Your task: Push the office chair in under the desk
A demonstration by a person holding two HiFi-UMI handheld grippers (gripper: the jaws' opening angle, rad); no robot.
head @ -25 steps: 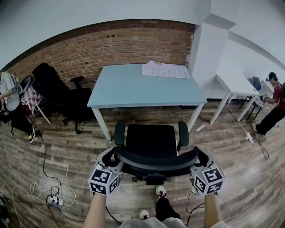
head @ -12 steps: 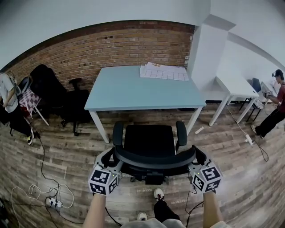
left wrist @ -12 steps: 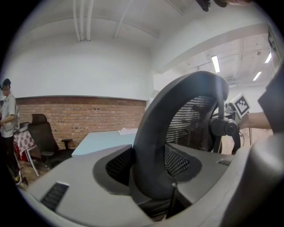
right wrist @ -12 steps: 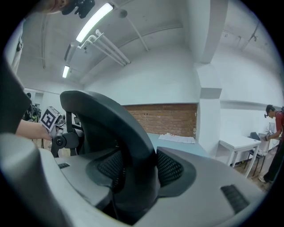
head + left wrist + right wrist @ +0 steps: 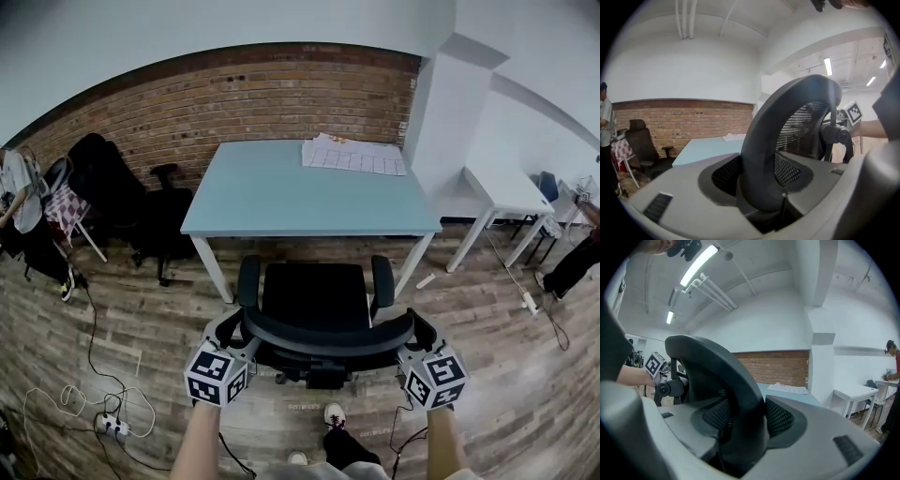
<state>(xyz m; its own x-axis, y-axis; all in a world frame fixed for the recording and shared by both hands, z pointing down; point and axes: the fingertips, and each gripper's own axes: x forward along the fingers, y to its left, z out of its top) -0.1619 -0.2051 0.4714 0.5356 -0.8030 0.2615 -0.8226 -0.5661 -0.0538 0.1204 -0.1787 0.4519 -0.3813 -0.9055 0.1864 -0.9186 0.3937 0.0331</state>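
Shoe: a dark shoe with white laces [image 5: 337,411] stands on the wood floor [image 5: 525,375], behind and below the two grippers.
Forearms: two bare forearms come up from the bottom edge of the head view, roughly parallel, each straight out to its own gripper.
Left gripper [image 5: 228,333]: held level with the marker cube nearest the person; its jaws are clenched on the left end of the backrest [image 5: 328,342], the dark rim filling the gap between them.
Right gripper [image 5: 419,333]: held the same way, grasping the right end of the backrest.
Office chair [image 5: 317,298]: directly ahead of the grippers, its backrest spanning from one to the other; the seat and both armrests stand just short of the desk's near edge, not yet under the top.
Power strip [image 5: 112,424]: on the floor well to the left of the left gripper, among loose cables.
Desk [image 5: 300,187]: light blue, beyond the chair, centred ahead of both grippers.
Papers [image 5: 353,155]: on the desk's far right corner.
Brick wall [image 5: 234,103]: behind the desk.
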